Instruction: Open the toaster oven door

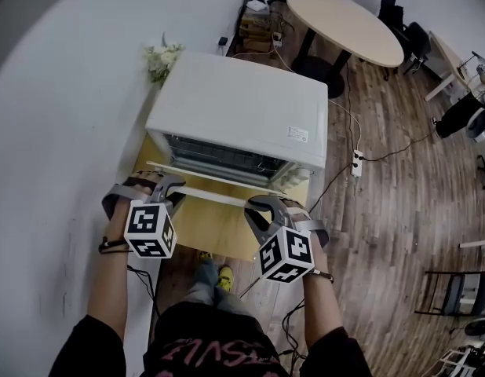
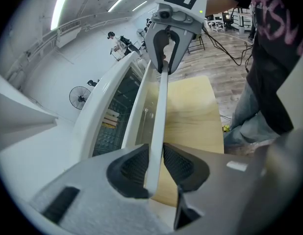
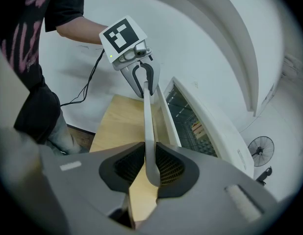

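Left gripper (image 2: 152, 168) and right gripper (image 3: 150, 166) pinch the left and right ends of the white metal toaster oven's (image 1: 242, 100) white bar handle (image 1: 215, 197). Its glass door (image 1: 219, 177) is ajar, the interior dim and indistinct.

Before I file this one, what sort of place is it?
Probably an office or lab room rather than a home kitchen: a round table with office chairs, a wood floor with a power strip lying on it, and the oven on a small stand.
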The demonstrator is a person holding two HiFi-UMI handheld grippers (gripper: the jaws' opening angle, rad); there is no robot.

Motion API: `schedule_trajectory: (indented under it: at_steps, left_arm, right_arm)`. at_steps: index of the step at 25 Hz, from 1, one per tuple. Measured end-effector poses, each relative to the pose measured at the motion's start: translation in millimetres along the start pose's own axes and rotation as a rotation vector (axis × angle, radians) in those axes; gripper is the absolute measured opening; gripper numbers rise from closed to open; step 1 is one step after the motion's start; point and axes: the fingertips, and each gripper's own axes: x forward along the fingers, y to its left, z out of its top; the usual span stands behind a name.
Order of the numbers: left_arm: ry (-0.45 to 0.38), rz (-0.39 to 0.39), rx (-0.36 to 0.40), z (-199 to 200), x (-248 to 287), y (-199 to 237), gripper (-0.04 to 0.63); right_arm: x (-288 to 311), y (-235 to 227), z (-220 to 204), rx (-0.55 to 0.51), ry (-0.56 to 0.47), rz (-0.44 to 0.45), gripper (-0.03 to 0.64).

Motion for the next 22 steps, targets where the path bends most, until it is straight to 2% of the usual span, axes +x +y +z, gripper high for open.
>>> schedule_trajectory:
  at_steps: [4, 18, 22]
  left_arm:
    - [0.009, 0.016, -0.003, -1.2, -0.1, -6.9, 0.103]
    - [0.034, 0.0, 0.005, -8.5, 2.8, -40.3, 0.098]
    - [0.026, 0.015, 0.003, -10.2, 3.7, -47.1, 0.098]
  right_arm:
    - [-0.1, 7.7, -1.8, 0.002, 0.002, 0.007, 0.087]
    - [6.5, 41.2, -10.0, 0.018, 0.016, 0.043, 0.089]
    - [8.6, 48.1, -11.8, -0.004, 0.007, 0.014, 0.091]
